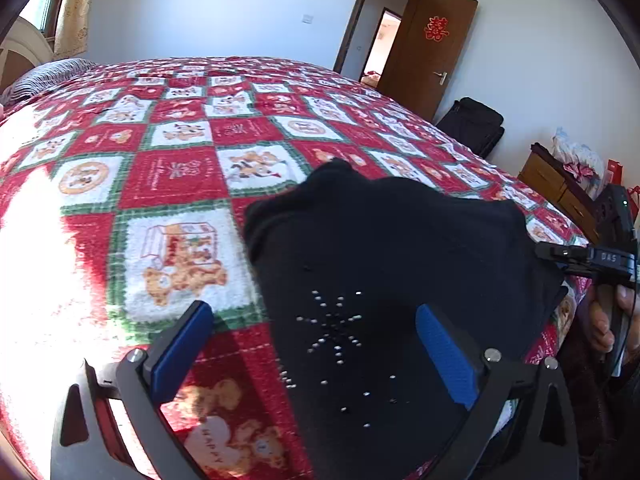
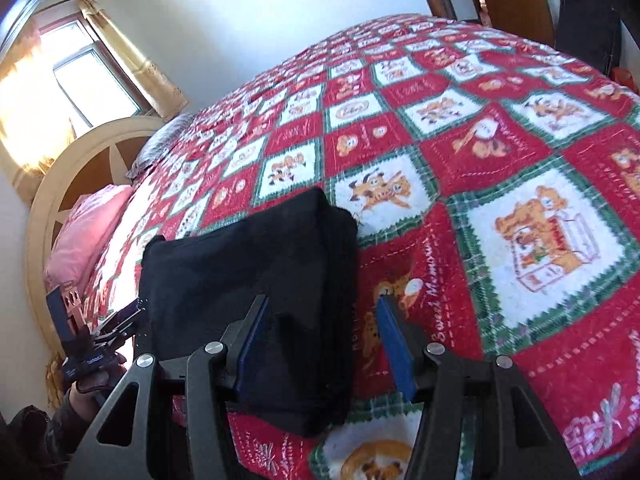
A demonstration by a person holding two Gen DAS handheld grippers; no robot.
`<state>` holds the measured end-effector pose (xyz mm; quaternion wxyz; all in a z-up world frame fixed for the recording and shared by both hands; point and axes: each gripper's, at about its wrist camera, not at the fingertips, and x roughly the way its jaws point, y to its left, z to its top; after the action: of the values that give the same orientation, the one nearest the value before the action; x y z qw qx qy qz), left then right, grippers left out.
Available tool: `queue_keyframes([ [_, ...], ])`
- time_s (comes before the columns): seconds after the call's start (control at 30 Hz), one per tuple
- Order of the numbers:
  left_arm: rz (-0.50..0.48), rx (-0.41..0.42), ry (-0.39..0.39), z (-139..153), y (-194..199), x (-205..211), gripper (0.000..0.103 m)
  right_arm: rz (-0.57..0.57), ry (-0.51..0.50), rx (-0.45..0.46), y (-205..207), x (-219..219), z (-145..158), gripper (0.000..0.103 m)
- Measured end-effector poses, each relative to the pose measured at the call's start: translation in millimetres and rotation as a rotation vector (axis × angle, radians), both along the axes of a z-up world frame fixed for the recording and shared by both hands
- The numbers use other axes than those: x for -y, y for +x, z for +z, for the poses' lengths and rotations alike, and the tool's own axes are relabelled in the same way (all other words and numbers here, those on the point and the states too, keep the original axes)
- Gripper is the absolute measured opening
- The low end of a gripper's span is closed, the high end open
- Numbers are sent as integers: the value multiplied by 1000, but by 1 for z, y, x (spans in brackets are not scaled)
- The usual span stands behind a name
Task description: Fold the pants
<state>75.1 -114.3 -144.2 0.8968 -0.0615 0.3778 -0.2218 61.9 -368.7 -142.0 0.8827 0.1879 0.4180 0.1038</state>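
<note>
I am hovering both grippers, left [image 1: 316,356] and right [image 2: 318,344], spread and empty, over the pants [image 2: 256,300] near the bed's [image 2: 540,340] edge. Pinching one layer is probably risking unfolding the stack.

Bed [image 1: 168,184] fills most of both views, covered by a fleece blanket [image 2: 500,168] in red and white checks with green borders and bear cartoons. Bright sun patch across the blanket at the left edge of the left wrist view.

Black pants [image 1: 384,248], folded into a compact block, lie directly on the blanket, lower centre in the left wrist view, lower left of centre in the right; small silver studs on top.

Striped pillow [image 1: 48,76] upper left at the headboard end. Pink pillow [image 2: 86,232] at the left edge of the right wrist view, beside the curved cream headboard [image 2: 60,184].
</note>
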Motion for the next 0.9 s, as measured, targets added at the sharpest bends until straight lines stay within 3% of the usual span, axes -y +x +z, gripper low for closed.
queue_keyframes([
  [0.2,-26,16,77,-4,4,18,103,62,-34,2,14,-16,-12,56],
  [0.47,-9,16,71,-4,7,18,103,48,-18,-9,19,-15,-17,55],
  [0.63,-26,20,69,-3,7,16,103,33,10,8,16,-13,-17,41],
  [0.83,-41,13,41,-2,7,13,102,26,23,15,14,-13,-17,38],
  [0.87,-47,20,38,-1,6,13,98,29,22,17,14,-13,-17,37],
  [0.9,-51,31,39,0,4,12,84,33,24,21,13,-14,-16,33],
])
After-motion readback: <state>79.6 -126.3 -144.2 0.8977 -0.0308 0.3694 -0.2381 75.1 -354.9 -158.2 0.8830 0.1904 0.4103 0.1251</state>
